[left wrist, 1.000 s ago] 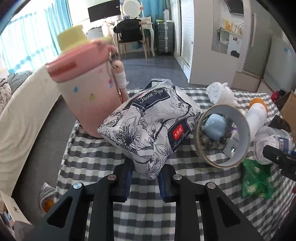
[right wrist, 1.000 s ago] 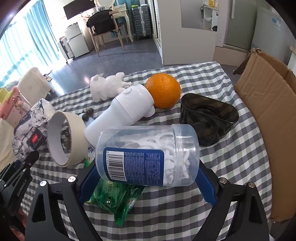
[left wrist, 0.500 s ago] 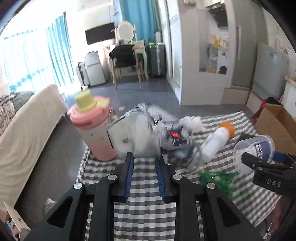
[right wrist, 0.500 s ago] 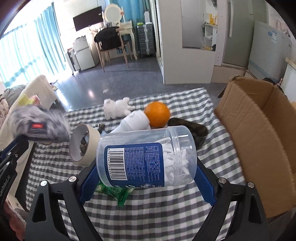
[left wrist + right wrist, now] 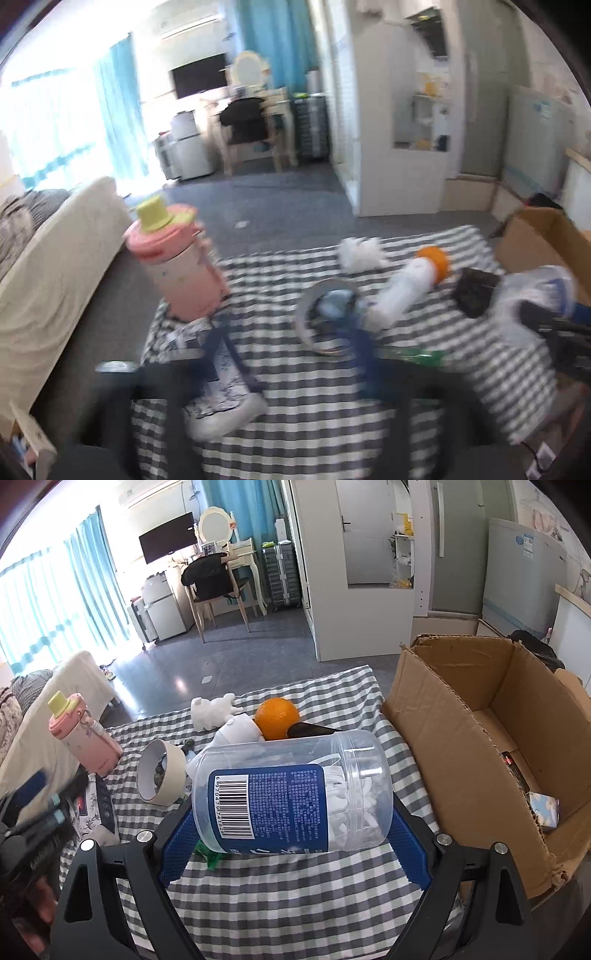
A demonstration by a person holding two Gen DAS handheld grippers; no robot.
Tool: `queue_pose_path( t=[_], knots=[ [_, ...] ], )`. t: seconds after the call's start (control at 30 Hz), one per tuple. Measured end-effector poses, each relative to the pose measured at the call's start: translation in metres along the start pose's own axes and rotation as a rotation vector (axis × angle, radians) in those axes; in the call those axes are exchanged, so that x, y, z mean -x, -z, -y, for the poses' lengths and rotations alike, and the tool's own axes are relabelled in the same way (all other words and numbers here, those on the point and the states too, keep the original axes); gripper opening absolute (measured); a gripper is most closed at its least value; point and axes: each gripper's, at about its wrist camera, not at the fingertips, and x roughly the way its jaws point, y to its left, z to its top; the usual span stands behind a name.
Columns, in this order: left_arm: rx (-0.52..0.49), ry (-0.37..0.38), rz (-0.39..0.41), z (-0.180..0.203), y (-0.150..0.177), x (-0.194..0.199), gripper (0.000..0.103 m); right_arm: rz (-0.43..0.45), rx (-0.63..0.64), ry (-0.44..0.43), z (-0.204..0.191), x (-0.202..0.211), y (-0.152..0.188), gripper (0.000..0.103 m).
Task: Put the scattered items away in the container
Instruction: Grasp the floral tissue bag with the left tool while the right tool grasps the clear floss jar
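**Carrying the Jar Toward the Box, Tissue Pack Loose on the Cloth**

Gripping a clear plastic jar (image 5: 291, 794) sideways, the right gripper (image 5: 291, 838) holds it between blue pads (image 5: 408, 843), jaws spread wide to span its length. The jar sits lifted above the checked tablecloth (image 5: 295, 897), and the cardboard box (image 5: 458, 746) stands open at about two o'clock from it, a few small things already lying inside.

The main risk, as I judge it: the jar is smooth and round, pinched only at its ends, so a tilt on the way over the box's near wall could let it roll out or clip the ragged cardboard edge.

The left gripper (image 5: 288, 354) is badly blurred in its own view; its jaws appear spread apart with nothing between them, though the smear makes that less than certain. The floral tissue pack (image 5: 218, 380) lies on the cloth at roughly seven o'clock in that view, near the table's edge, where a careless sweep might push it off.

Farther on, the tape roll (image 5: 160, 773) lies at ten o'clock from the jar, a green packet (image 5: 417, 356) just below it. The pink bottle (image 5: 83, 734) stands upright beyond, at the left edge. At twelve o'clock sit the white bottle (image 5: 402, 295), orange (image 5: 277, 718), dark case (image 5: 476, 295) and white plush toy (image 5: 212, 709).
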Motion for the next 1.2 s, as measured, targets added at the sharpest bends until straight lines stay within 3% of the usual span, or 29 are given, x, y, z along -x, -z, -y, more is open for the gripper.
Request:
queue_pose_path(
  t=[0.17,0.3,0.67,0.87,1.03,1.1,1.13,1.2],
  knots=[
    [0.053,-0.035,-0.068,-0.028,0.019,-0.022,0.103,-0.018,-0.005,-0.013,0.001,-0.008,0.0,0.09],
    [0.04,-0.084,-0.098,-0.043,0.036,-0.037,0.103,-0.036,0.009,-0.025,-0.004,-0.014,0.002,0.09],
    [0.084,-0.1,-0.211,-0.068,0.059,-0.084,0.103,-0.071,0.042,-0.016,-0.017,-0.027,0.004,0.09],
    [0.142,-0.065,-0.249,-0.073,0.061,-0.101,0.103,-0.084,0.059,-0.01,-0.026,-0.034,0.004,0.09],
    [0.213,0.019,-0.339,-0.075,0.065,-0.121,0.103,-0.089,0.072,-0.007,-0.031,-0.036,0.004,0.09],
    [0.211,0.02,-0.349,-0.075,0.065,-0.123,0.103,-0.09,0.076,-0.005,-0.032,-0.036,0.004,0.09],
    [0.201,0.023,-0.346,-0.073,0.065,-0.121,0.098,-0.09,0.076,-0.004,-0.032,-0.036,0.004,0.09],
    [0.189,0.053,-0.332,-0.07,0.063,-0.113,0.07,-0.091,0.076,-0.004,-0.032,-0.036,0.004,0.09]
  ],
)
